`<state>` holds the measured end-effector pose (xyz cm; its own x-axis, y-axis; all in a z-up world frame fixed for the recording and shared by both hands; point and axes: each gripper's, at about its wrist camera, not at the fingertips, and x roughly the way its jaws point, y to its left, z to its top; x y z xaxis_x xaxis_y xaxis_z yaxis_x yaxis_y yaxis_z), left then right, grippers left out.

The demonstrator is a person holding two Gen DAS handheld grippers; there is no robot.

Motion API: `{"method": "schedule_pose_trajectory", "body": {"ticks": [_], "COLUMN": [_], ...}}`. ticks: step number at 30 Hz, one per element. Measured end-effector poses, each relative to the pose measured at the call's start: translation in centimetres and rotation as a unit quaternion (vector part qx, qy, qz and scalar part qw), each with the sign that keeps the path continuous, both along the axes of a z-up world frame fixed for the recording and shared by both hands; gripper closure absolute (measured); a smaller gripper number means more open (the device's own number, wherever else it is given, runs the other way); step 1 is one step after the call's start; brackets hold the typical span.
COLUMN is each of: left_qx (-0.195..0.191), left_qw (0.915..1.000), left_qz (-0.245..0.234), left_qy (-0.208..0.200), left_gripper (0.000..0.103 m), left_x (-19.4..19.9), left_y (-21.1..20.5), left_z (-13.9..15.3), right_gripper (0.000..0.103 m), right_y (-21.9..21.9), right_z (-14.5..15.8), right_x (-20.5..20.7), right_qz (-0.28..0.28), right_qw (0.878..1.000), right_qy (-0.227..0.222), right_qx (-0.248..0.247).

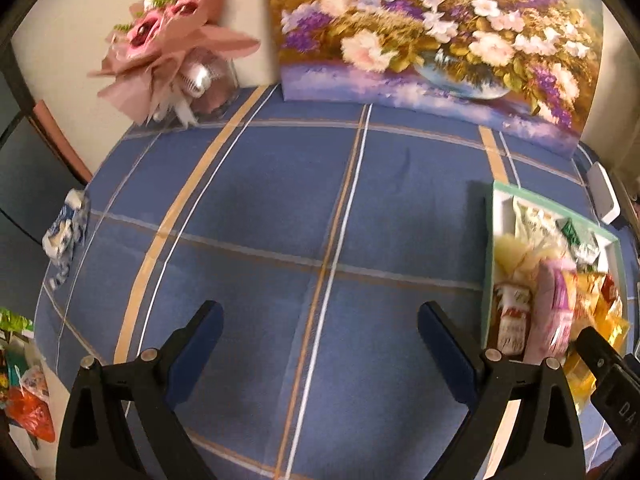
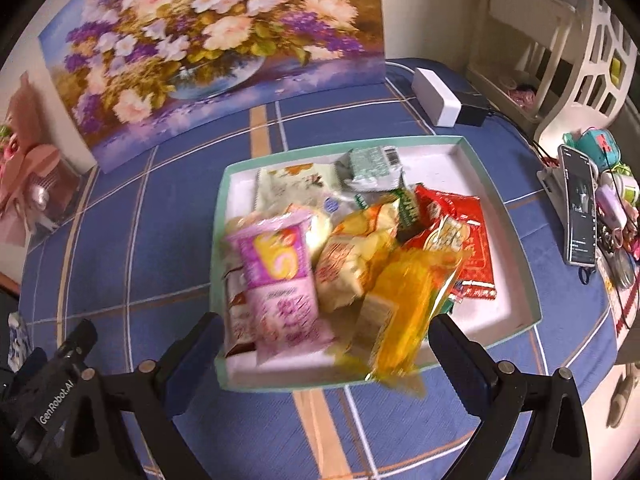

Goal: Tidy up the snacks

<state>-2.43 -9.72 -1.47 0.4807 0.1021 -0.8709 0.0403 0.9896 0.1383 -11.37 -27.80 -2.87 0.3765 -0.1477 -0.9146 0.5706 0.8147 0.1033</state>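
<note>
A mint-rimmed white tray (image 2: pixel 496 216) on the blue checked tablecloth holds several snack packets. A pink packet (image 2: pixel 280 276), a yellow-orange packet (image 2: pixel 404 312), a red packet (image 2: pixel 472 240) and a green-white packet (image 2: pixel 372 164) lie piled in it. My right gripper (image 2: pixel 324 344) is open, its fingers either side of the tray's near edge, holding nothing. My left gripper (image 1: pixel 320 336) is open and empty over bare cloth, left of the tray (image 1: pixel 490 248). The pink packet (image 1: pixel 554 312) shows at the right edge of the left wrist view.
A flower painting (image 2: pixel 216 48) leans at the back. A pink bouquet (image 1: pixel 172 44) stands back left. A white box (image 2: pixel 436 96) with a black adapter sits behind the tray. A phone on a stand (image 2: pixel 580 212) and small clutter are at the right. A blue-white wrapper (image 1: pixel 66 224) lies at the left edge.
</note>
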Motion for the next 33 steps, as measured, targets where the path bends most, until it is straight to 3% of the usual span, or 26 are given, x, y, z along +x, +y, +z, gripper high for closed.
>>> {"method": "schedule_pose_trajectory", "body": {"ticks": [4, 11, 33], "left_qx": [0.001, -0.031, -0.048], "left_qw": [0.9999, 0.9991, 0.9976], "left_qz": [0.007, 0.005, -0.017], "left_qy": [0.011, 0.03, 0.048], "left_gripper": [0.005, 0.005, 0.005], "left_x": [-1.1, -3.2, -3.7], "left_y": [1.6, 4.1, 4.3], "left_z": [-0.2, -0.2, -0.5], "right_gripper": [0.0, 0.0, 0.0], "right_y": [2.0, 4.3, 5.2], "right_z": [-0.4, -1.4, -0.7], "right_x": [-0.9, -2.7, -3.1], "right_qz": [0.015, 0.028, 0.037], "right_qw": [1.0, 0.999, 0.999], "right_qy": [0.004, 0.019, 0.009], "right_qx": [-0.002, 0.002, -0.008]}}
